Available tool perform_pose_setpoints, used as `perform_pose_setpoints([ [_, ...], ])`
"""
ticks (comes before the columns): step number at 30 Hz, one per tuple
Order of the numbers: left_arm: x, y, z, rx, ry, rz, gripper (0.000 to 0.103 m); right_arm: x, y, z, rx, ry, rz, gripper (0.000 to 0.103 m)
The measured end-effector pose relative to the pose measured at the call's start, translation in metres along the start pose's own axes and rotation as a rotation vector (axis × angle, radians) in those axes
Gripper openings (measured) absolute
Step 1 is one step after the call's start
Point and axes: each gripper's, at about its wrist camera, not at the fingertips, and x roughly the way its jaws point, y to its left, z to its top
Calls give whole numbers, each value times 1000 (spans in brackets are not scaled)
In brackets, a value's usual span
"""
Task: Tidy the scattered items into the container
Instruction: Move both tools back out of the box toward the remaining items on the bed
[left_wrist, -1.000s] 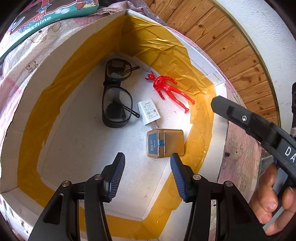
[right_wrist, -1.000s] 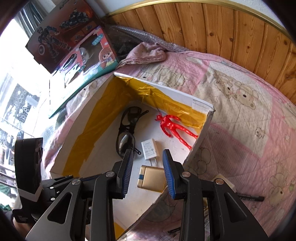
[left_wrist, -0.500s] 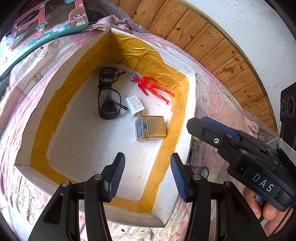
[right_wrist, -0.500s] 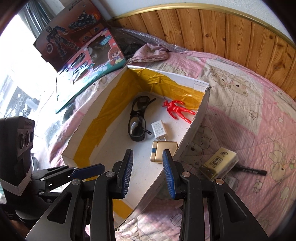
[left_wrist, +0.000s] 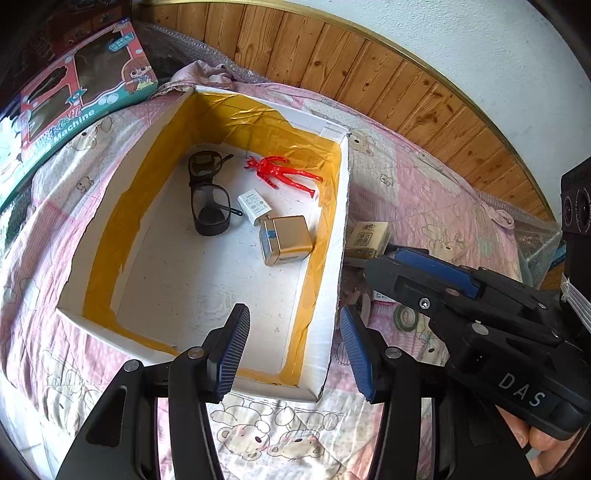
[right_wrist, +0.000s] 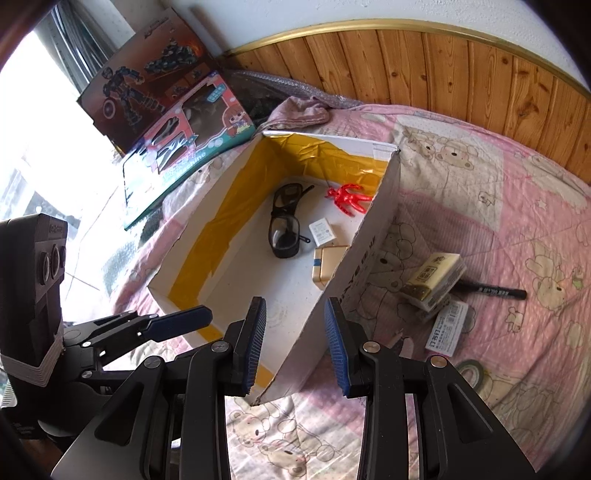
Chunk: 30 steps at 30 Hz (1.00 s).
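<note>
**Both claws empty above the box, four things in, several still on the quilt**

The container (left_wrist: 334, 280), a white cardboard box lined with yellow tape, lay open on the pink bear-print quilt (right_wrist: 461, 177) near the bed's head end, where the wood panelling (right_wrist: 424, 62) runs. Inside it, toward the far right corner, I had the red figure (left_wrist: 282, 171) flat against the far wall, the dark glasses (left_wrist: 208, 199) just left of it, the white charger (left_wrist: 253, 205) between them, and the gold box (left_wrist: 286, 240) touching the charger's near end, close to the right wall. They sat bunched there, I judged, because that side is nearest the loose pile, leaving the near half of the floor free.

Outside the right wall the rest waited on the quilt: a tissue pack (right_wrist: 436, 278) lying across a black pen (right_wrist: 491, 290), a small white labelled box (right_wrist: 448, 328) just beside it, and a tape roll (right_wrist: 469, 369) nearer my end.

My left gripper (left_wrist: 291, 354) hung over the box's near right corner with its blue pads spread and nothing between them. My right gripper (right_wrist: 295, 343) hovered astride the right wall's near end, likewise parted and empty, and in the left view it pointed toward the loose pile. I read this as the gap between drops, with roughly half the job done; the tissue pack looked the easiest next pick, soft and proud of the quilt, whereas the pen beneath it would roll.

Two toy cartons (right_wrist: 184, 122) leaned beyond the box's far left corner.
</note>
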Motion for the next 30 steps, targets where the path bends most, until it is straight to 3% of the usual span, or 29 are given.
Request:
perform_pose_setpoints([
  [10, -19, -5, -20, 80, -42, 61, 52, -22, -1, -35, 77, -21, 36, 32],
  [20, -25, -22, -31, 134, -58, 44, 52, -42, -26, -68, 191, -36, 38, 30],
  [30, -11, -58, -36, 226, -22, -15, 52, -58, -68, -102, 321, -48, -5, 30],
])
